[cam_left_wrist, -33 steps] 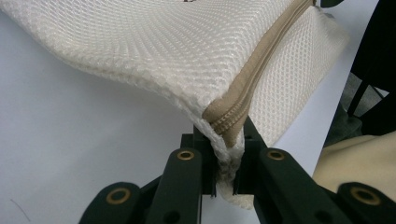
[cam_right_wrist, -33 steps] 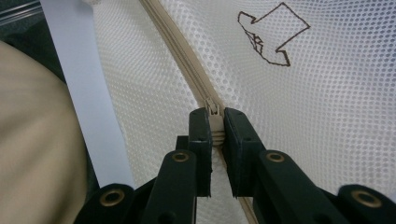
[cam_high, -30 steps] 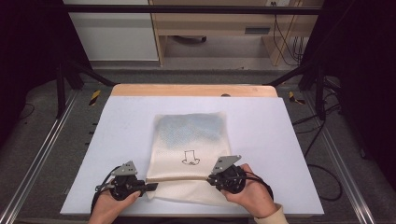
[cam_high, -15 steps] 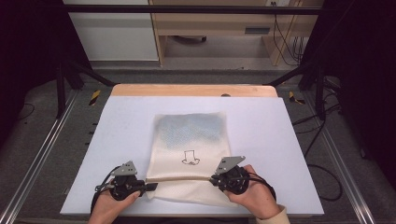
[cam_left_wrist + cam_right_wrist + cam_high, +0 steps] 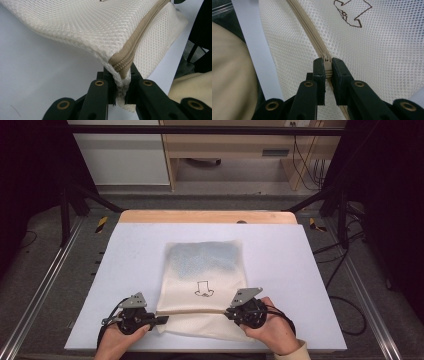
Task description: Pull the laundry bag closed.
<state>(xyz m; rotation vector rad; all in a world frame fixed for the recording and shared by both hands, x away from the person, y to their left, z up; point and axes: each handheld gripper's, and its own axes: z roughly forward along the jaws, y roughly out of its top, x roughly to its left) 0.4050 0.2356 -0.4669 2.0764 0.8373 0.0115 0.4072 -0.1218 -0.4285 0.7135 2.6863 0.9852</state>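
A cream mesh bag (image 5: 202,285) lies flat near the middle of a white table (image 5: 280,250), with a tan zipper (image 5: 192,311) running across its near end. The left gripper (image 5: 120,86) is clenched on the bag's left corner at the zipper's end. The right gripper (image 5: 326,67) pinches what looks like the zipper pull (image 5: 327,65), toward the bag's right side. A small drawn figure (image 5: 203,290) marks the mesh.

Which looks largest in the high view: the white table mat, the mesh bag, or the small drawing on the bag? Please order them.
1. White table mat
2. Mesh bag
3. Drawing on the bag, by far the smallest.
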